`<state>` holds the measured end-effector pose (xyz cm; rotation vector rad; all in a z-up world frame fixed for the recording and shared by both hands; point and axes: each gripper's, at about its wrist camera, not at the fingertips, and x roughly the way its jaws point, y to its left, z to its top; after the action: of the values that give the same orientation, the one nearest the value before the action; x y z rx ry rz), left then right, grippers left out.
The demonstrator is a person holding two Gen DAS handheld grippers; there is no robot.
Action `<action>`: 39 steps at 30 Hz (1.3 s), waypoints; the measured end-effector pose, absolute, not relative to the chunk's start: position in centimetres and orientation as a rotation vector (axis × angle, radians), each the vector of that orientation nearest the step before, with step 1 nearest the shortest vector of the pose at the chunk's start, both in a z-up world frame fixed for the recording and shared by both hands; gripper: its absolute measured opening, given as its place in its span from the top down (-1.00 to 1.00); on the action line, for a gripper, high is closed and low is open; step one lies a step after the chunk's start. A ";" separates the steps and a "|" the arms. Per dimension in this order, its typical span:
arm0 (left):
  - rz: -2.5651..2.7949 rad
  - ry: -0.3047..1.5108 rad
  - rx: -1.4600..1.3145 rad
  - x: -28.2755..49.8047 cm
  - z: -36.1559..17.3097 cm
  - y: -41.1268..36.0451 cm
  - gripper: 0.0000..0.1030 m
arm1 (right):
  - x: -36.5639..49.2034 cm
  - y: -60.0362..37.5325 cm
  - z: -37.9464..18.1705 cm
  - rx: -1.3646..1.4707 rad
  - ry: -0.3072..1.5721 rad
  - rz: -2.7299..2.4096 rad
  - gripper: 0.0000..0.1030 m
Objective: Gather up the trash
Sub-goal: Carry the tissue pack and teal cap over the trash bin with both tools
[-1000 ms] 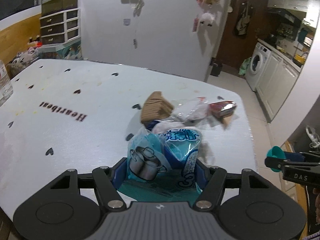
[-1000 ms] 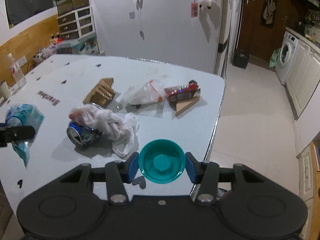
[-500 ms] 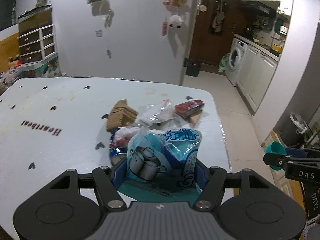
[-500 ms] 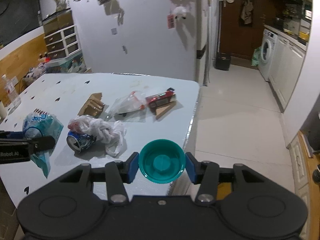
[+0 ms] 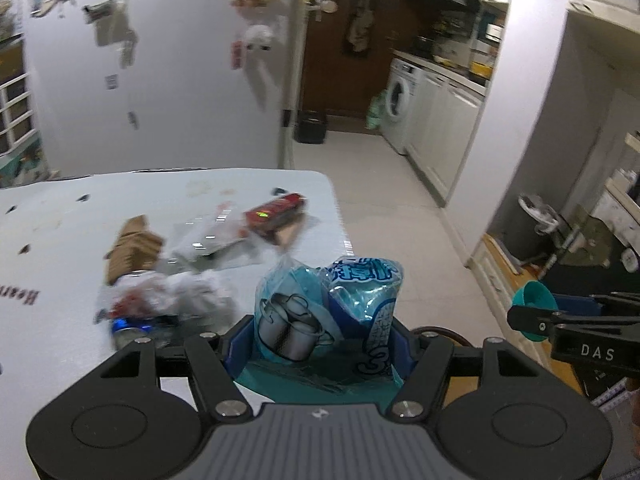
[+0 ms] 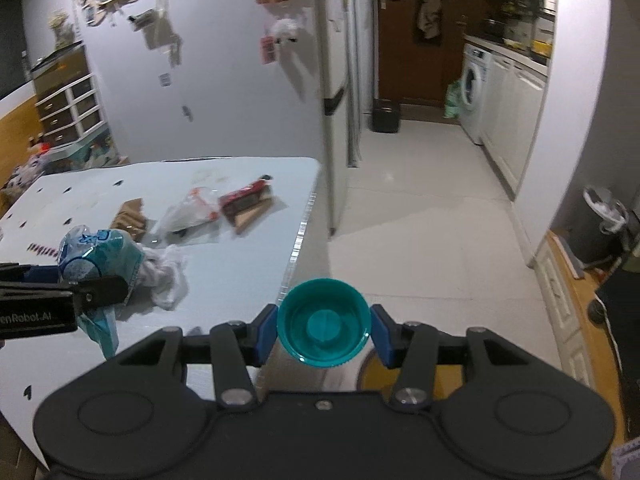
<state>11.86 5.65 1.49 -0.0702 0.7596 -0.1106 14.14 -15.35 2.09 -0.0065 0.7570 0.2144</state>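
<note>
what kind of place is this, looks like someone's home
Most likely a home, an open dining and kitchen area: a washing machine under a kitchen counter, a fridge covered in magnets, and a white table strewn with trash.

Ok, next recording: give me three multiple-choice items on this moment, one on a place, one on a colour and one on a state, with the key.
1. Where is the red packet?
A. on the white table, near its far corner
B. on the floor
C. between the left gripper's jaws

2. What colour is the cap in the right gripper?
A. red
B. teal
C. yellow

3. How does the left gripper stand?
A. open and empty
B. shut on a can
C. shut on the blue plastic bag

Key: 1 A, the packet lies on the tabletop beside the clear bag. 2 B, the round cap between the blue pads is teal. 3 C, the bag sits pinched between the jaws.
</note>
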 end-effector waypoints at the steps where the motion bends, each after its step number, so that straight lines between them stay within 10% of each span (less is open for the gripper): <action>1: -0.124 0.766 -0.067 12.2 1.3 5.0 -0.31 | 14.2 -15.9 2.0 -0.002 0.760 0.204 0.03; 39: -0.245 1.164 -0.138 29.2 -15.4 -17.2 -0.31 | 26.5 -35.7 -15.5 0.092 1.139 0.166 0.03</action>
<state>29.23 -17.17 -15.40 -0.1385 1.1640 -0.2451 26.54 -35.70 -15.53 0.0921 1.1386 0.1664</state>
